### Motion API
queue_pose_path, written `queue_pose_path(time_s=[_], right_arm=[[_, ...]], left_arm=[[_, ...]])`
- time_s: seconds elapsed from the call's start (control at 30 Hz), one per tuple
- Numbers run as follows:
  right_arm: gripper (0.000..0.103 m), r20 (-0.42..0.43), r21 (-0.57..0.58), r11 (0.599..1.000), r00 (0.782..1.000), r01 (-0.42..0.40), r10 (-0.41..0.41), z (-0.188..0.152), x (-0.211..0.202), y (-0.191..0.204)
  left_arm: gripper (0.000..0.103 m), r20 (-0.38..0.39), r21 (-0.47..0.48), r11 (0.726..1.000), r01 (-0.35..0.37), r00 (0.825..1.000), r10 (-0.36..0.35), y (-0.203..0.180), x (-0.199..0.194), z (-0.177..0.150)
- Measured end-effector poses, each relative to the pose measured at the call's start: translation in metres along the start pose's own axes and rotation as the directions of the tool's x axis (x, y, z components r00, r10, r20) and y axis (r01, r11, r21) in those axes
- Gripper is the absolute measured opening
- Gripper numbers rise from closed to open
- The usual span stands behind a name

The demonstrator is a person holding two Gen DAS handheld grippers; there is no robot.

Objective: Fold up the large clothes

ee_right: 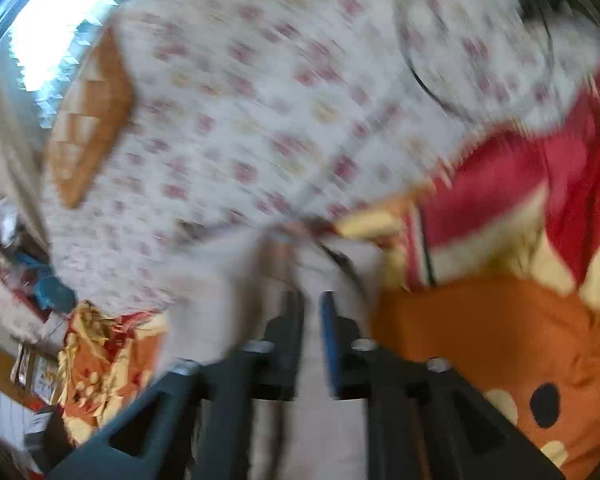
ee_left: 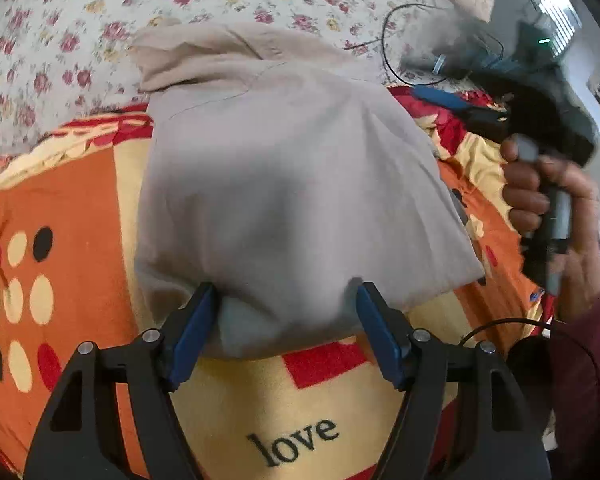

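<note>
Your left gripper (ee_left: pixel 286 320) stands wide, the folded garment (ee_left: pixel 284 184) on the bed just ahead between its jaws. Your right gripper (ee_right: pixel 312 320) pinches cloth narrowly. Mid-fold: next, carry that edge over.

The right wrist view is motion-smeared: the floral sheet (ee_right: pixel 260 100) loses its print, and pale cloth (ee_right: pixel 312 264) hides whether the right gripper (ee_right: pixel 312 312) pinches it. The orange blanket (ee_left: pixel 80 200) runs under the beige garment (ee_left: pixel 284 184), hidden there
</note>
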State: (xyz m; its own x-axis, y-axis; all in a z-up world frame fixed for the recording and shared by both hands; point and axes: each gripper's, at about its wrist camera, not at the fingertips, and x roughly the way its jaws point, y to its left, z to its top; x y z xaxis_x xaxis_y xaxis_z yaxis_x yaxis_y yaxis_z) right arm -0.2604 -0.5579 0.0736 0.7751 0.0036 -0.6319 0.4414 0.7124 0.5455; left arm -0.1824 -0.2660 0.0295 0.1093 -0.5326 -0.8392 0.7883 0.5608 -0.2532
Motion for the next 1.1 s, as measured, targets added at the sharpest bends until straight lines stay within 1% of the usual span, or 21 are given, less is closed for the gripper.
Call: queue_pose_path(time_s=[0.03,0.07,0.1,0.17,0.27,0.3,0.33,0.37,0.47,0.53,0.6,0.63,0.67,0.7,0.77,0.8,0.83,0.87,0.93,1.03,1.1], right_arm=[[0.073,0.005,-0.023,0.999,1.000,-0.027,0.027,0.004,-0.005,0.013],[0.080,-0.001,-0.041,0.998,0.998,-0.057,0.057,0.009,-0.005,0.026],[0.080,-0.021,-0.060,0.995,0.996,-0.083,0.082,0.011,-0.001,0.037],[0.081,-0.096,-0.097,0.992,0.993,-0.081,0.072,0.011,0.022,0.054],[0.081,-0.199,-0.121,0.993,0.979,0.012,-0.036,0.008,0.072,0.063],[0.068,-0.215,-0.120,0.992,0.975,0.028,-0.053,0.006,0.082,0.063],[0.046,-0.213,-0.117,0.993,0.976,0.027,-0.052,0.003,0.089,0.063],[0.006,-0.175,-0.117,0.993,0.984,0.024,-0.044,0.003,0.087,0.066],[0.004,-0.080,-0.160,0.987,0.997,-0.027,0.014,0.003,0.053,0.070],[0.004,-0.027,-0.196,0.980,0.999,0.036,-0.042,0.003,0.036,0.063],[0.003,-0.004,-0.182,0.975,0.991,0.128,-0.131,0.003,0.035,0.044],[0.003,-0.029,-0.124,0.979,0.986,0.160,-0.164,0.004,0.044,0.024],[0.003,-0.054,-0.082,0.984,0.986,0.155,-0.160,0.004,0.051,0.011],[0.008,-0.076,-0.050,0.989,0.987,0.141,-0.144,0.004,0.056,0.003],[0.029,-0.083,-0.045,0.992,0.989,0.118,-0.121,0.006,0.047,0.004],[0.042,-0.047,-0.074,0.990,0.991,0.124,-0.128,0.009,0.030,0.012],[0.045,-0.015,-0.103,0.985,0.990,0.137,-0.139,0.012,0.017,0.018],[0.046,0.035,-0.164,0.972,0.986,0.169,-0.165,0.014,0.001,0.033],[0.046,0.047,-0.274,0.947,0.986,0.167,-0.160,0.013,-0.011,0.065],[0.046,-0.047,-0.374,0.926,0.995,0.060,-0.083,0.004,0.004,0.106],[0.046,-0.104,-0.388,0.921,0.992,0.026,-0.072,-0.003,0.033,0.125]], left_arm=[[0.070,0.000,-0.012,1.000,0.006,1.000,-0.006,0.002,-0.001,0.001],[0.070,0.002,-0.022,1.000,0.011,1.000,-0.011,0.003,-0.002,0.001],[0.070,0.005,-0.031,0.999,0.017,1.000,-0.017,0.004,-0.003,0.000],[0.070,0.005,-0.036,0.999,0.021,1.000,-0.020,0.005,-0.003,-0.002],[0.070,-0.004,-0.036,0.999,0.017,1.000,-0.017,0.006,-0.003,-0.003],[0.070,-0.008,-0.038,0.999,0.020,1.000,-0.021,0.007,-0.004,-0.002],[0.070,-0.010,-0.041,0.999,0.023,1.000,-0.023,0.007,-0.006,-0.002],[0.070,-0.009,-0.046,0.999,0.026,1.000,-0.026,0.009,-0.010,-0.001],[0.070,0.048,-0.064,0.996,0.062,0.997,-0.059,0.015,-0.033,0.003],[0.070,0.095,-0.078,0.994,0.072,0.993,-0.064,0.021,-0.044,0.006],[0.070,0.100,-0.107,0.992,0.067,0.993,-0.056,0.027,-0.040,0.011],[0.070,0.086,-0.122,0.991,0.060,0.995,-0.049,0.028,-0.035,0.014],[0.070,0.072,-0.133,0.990,0.053,0.996,-0.044,0.029,-0.029,0.016],[0.070,0.064,-0.133,0.990,0.046,0.997,-0.037,0.027,-0.024,0.018],[0.070,0.058,-0.119,0.993,0.023,0.998,-0.016,0.024,-0.017,0.021],[0.070,0.047,-0.117,0.993,0.017,0.999,-0.011,0.024,-0.012,0.022],[0.070,0.032,-0.118,0.993,0.017,0.999,-0.013,0.023,-0.009,0.021],[0.070,0.017,-0.121,0.992,0.016,1.000,-0.015,0.023,-0.004,0.020],[0.070,0.009,-0.126,0.992,0.014,1.000,-0.013,0.022,0.004,0.017],[0.070,0.011,-0.151,0.988,0.026,1.000,-0.025,0.024,0.008,0.014],[0.072,0.009,-0.163,0.986,0.029,1.000,-0.028,0.025,0.011,0.013]])
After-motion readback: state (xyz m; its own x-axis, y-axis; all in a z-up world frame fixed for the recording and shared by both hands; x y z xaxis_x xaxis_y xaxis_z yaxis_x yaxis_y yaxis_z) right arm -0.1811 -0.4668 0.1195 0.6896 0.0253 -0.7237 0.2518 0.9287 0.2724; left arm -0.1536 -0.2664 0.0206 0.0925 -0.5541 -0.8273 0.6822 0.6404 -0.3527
